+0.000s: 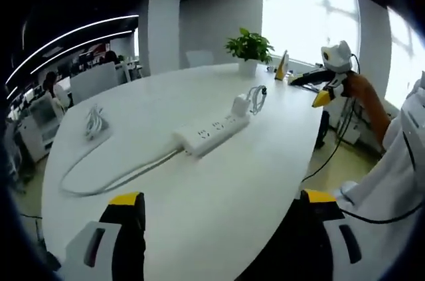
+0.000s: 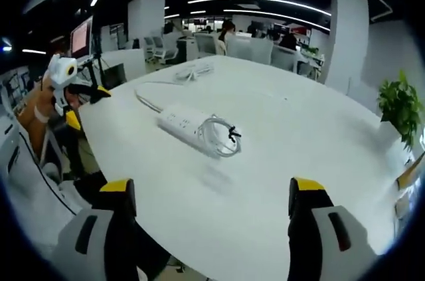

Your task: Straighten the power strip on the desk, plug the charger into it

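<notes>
In the left gripper view, the left gripper [image 1: 222, 218] hangs over the near edge of the white tabletop [image 1: 219, 181] with its jaws wide apart and nothing between them. Ahead of it, well apart, lies the white power strip [image 1: 211, 133]. Its long axis runs on a slant, from near-left to far-right of this gripper. Its cable [image 1: 113, 178] leaves the near-left end and loops away to the left. The white charger [image 1: 240, 105] sits at the strip's far-right end, touching it or just beside it, with its coiled cord [image 1: 257, 98] next to it. A second bundled cable [image 1: 94, 121] lies farther left. A potted plant [image 1: 250, 48] stands at the far side. The right gripper [image 1: 325, 88] shows off the tabletop's right edge.

In the right gripper view, the right gripper [image 2: 212, 218] also has its jaws spread wide, empty. The power strip [image 2: 182, 120] lies ahead and slightly left, pointing from far-left to near-right, with the coiled cord [image 2: 219, 136] on its nearer end. The left gripper [image 2: 83, 98] is at the far left.
</notes>
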Motion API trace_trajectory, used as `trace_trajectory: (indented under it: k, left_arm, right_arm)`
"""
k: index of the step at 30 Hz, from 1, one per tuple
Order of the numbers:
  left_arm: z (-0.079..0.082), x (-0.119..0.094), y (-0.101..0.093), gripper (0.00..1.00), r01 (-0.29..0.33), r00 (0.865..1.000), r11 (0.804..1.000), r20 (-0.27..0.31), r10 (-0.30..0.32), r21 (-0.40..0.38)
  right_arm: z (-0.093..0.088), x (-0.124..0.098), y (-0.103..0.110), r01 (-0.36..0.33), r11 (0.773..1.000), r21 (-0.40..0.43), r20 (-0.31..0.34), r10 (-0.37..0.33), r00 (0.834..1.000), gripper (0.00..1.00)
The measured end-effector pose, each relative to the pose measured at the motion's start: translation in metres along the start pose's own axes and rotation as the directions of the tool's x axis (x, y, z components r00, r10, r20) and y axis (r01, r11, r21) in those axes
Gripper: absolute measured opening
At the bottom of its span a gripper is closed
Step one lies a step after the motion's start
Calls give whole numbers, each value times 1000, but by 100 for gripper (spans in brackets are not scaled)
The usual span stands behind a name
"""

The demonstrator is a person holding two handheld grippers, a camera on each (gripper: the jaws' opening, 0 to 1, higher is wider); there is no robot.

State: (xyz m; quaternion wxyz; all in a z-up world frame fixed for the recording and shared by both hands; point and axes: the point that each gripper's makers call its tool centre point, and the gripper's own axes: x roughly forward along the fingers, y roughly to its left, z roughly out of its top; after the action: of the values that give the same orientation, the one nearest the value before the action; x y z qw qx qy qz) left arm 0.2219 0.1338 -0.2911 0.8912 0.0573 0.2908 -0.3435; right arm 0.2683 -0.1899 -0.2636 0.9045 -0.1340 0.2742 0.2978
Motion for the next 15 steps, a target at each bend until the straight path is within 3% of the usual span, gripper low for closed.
trace_trajectory:
  k: [5, 9, 15]
  left_arm:
    - [-7, -5, 1, 96, -16, 1000, 1000, 3, 16, -22]
    - [-12, -10, -4, 96, -11, 1000, 999, 7, 11, -44]
    - [-9, -17, -10, 96, -20, 999, 999, 23, 21, -45]
  right_arm:
    - [-10, -8, -4, 22, 1000, 18, -7, -22, 1000, 92]
    - [-10, -16, -8, 40, 998, 57, 25, -41, 999, 90]
    - [-14, -19, -6, 44, 997, 67, 25, -46, 999, 89]
